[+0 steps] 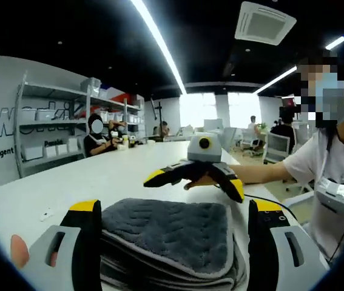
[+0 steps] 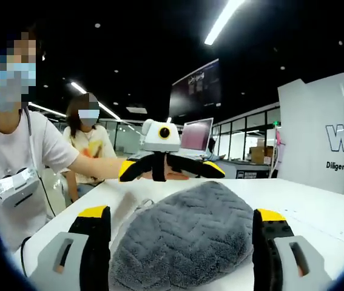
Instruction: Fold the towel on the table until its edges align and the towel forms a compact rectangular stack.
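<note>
Folded grey ribbed microfibre towel (image 1: 168, 239) on the white table (image 1: 87, 182), dead ahead at 12 o'clock between spread jaws of left gripper (image 1: 175, 242); right gripper (image 2: 181, 248) likewise agape, facing opposite, both equally near

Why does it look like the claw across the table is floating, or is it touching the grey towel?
Apart. In the left gripper view, the right claw hangs beyond the towel, with bare white table showing between them.
</note>
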Demonstrator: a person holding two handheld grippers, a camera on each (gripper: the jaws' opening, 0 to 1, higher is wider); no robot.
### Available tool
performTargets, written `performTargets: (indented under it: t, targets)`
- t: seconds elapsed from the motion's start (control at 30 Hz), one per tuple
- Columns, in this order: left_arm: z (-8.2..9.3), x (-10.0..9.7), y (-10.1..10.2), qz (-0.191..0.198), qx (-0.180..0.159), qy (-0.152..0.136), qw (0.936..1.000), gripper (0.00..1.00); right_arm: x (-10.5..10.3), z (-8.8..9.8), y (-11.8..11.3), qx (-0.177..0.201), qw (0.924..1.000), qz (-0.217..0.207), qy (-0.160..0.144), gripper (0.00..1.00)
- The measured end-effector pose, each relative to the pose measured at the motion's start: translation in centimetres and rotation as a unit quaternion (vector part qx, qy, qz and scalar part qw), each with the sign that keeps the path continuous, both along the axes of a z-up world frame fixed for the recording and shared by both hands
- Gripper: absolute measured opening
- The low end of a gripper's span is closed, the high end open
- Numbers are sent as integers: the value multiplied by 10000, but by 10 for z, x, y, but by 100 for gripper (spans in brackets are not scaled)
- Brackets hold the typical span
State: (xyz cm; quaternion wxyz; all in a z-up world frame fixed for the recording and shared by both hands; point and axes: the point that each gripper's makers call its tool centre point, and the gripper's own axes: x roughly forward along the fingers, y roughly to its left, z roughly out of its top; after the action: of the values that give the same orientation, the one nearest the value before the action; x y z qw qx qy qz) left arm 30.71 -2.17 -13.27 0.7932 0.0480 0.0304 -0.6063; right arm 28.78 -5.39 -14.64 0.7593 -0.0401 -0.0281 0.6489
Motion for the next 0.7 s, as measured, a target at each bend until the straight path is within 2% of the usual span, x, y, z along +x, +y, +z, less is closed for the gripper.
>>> performTargets:
  t: [0.17, 0.23, 0.4, 0.5, 0.7]
  targets:
    - [-13, 11, -11, -51, -1, -136, 9999, 95, 7, -2, 1, 16, 9998, -169, -34, 98]
    - [-20, 17, -10, -22, 44, -61, 10000, 94, 10, -4, 2, 38, 9998, -201, 11, 97]
    - [-44, 27, -3, 40, 204, 147, 9997, 88, 11, -26, 5, -362, 9991, -210, -13, 94]
    - [-54, 28, -3, 7, 236, 215, 9995, 88, 11, -36, 7, -496, 9986, -159, 46, 94]
    - [-58, 30, -4, -50, -93, 359, 9993, 89, 13, -47, 5, -580, 9983, -74, 82, 94]
